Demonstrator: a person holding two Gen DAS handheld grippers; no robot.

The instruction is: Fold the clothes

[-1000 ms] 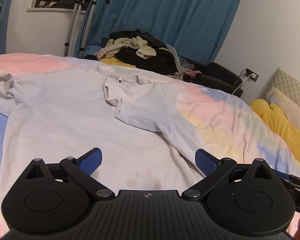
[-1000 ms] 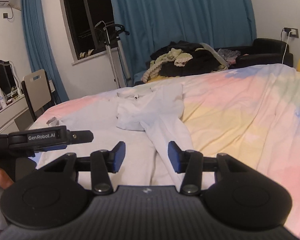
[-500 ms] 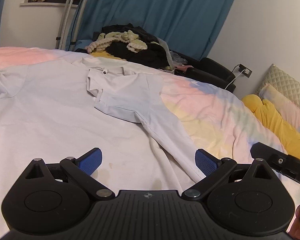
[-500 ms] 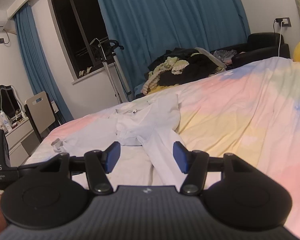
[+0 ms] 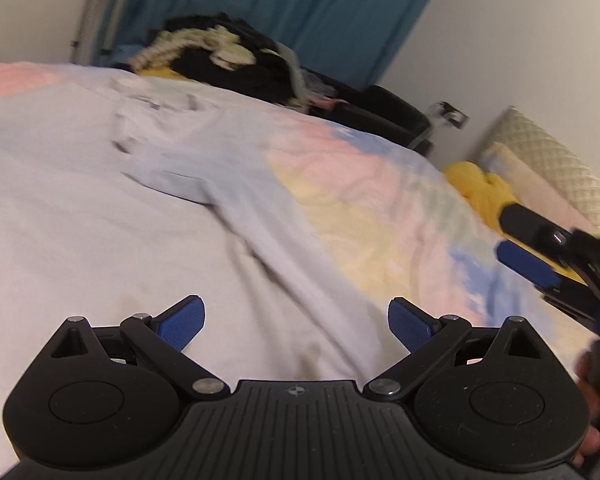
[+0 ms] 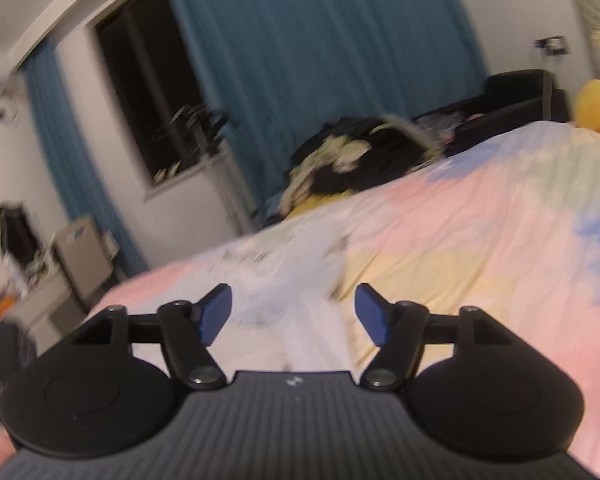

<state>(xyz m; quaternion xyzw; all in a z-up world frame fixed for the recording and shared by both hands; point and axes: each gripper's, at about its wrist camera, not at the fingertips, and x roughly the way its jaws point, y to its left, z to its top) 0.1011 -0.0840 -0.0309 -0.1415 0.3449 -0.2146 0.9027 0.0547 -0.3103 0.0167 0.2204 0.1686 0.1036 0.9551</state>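
shirt: pale grey-white shirt [image 5: 100,216] lies flat on the bed, spread over the pastel bedspread [image 5: 380,200]; nearer the left side in the left wrist view, blurred in both views.
shirt axis: long axis runs from the near hem by the left gripper up to the collar [image 5: 148,100] at the far end, pointing toward the curtain [image 5: 284,8].
fold state: right side panel with its sleeve already turned in over the body; the folded edge runs diagonally from near the collar down toward the near hem.
marks: faint yellowish stains on the cloth just ahead of the left gripper.
left gripper: left gripper [image 5: 296,322] hovers low over the near hem; blue pads spread wide, nothing between them, no contact with the cloth that I can see.
right gripper: right gripper [image 6: 294,314] is above the bed and aimed toward the shirt's far half; jaws have just been opening, now well apart, nothing between them. It is also visible at the right edge of the left wrist view [image 5: 540,252], with a bit of the person's hand [image 5: 596,392] below it.
containers: no bin or basket discernible; a loose heap of dark and cream clothes [image 6: 360,160] sits past the far edge of the bed, what it rests on can't be made out.
other: yellow plush [image 5: 484,192] by the quilted headboard [image 5: 560,168], well apart from the shirt.
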